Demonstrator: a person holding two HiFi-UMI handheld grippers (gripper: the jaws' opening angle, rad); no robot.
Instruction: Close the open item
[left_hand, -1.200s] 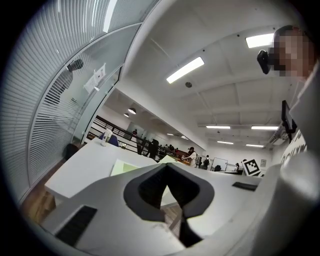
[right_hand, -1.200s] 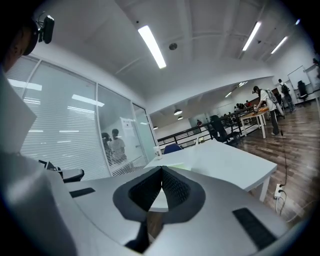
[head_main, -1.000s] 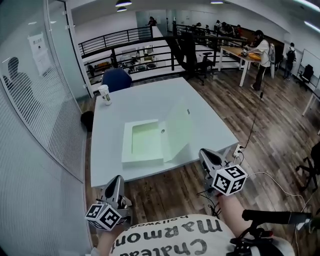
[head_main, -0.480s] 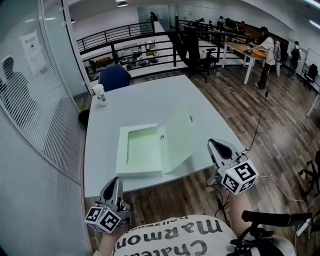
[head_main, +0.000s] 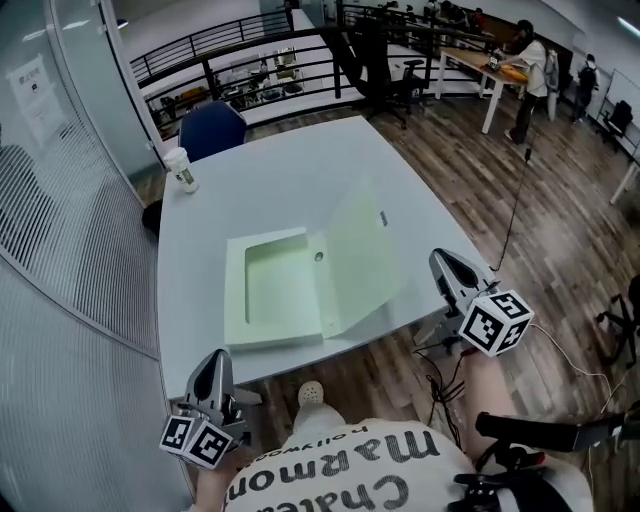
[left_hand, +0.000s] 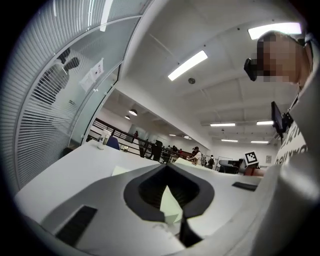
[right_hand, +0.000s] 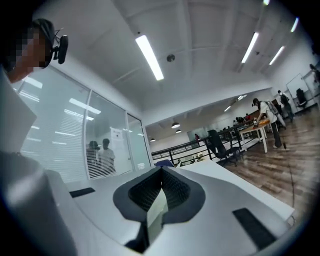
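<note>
Head view: the person has stepped closer. The open file box (head_main: 275, 285) lies mid-table, its lid (head_main: 360, 255) raised at 3 o'clock. The right gripper (head_main: 447, 268) has risen to the lid's 4 o'clock, and the left gripper (head_main: 212, 375) waits at the box's 7 o'clock.

Left gripper view: jaws together, empty.

Right gripper view: the same, so closing has yet to begin.

The table (head_main: 290, 180) has a smooth, matt white top, and the pale green file box (head_main: 280, 290) looks like smooth, matt plastic. The floor (head_main: 560, 220) is wood planking with a slight sheen; the railing (head_main: 220, 60) is black metal.
</note>
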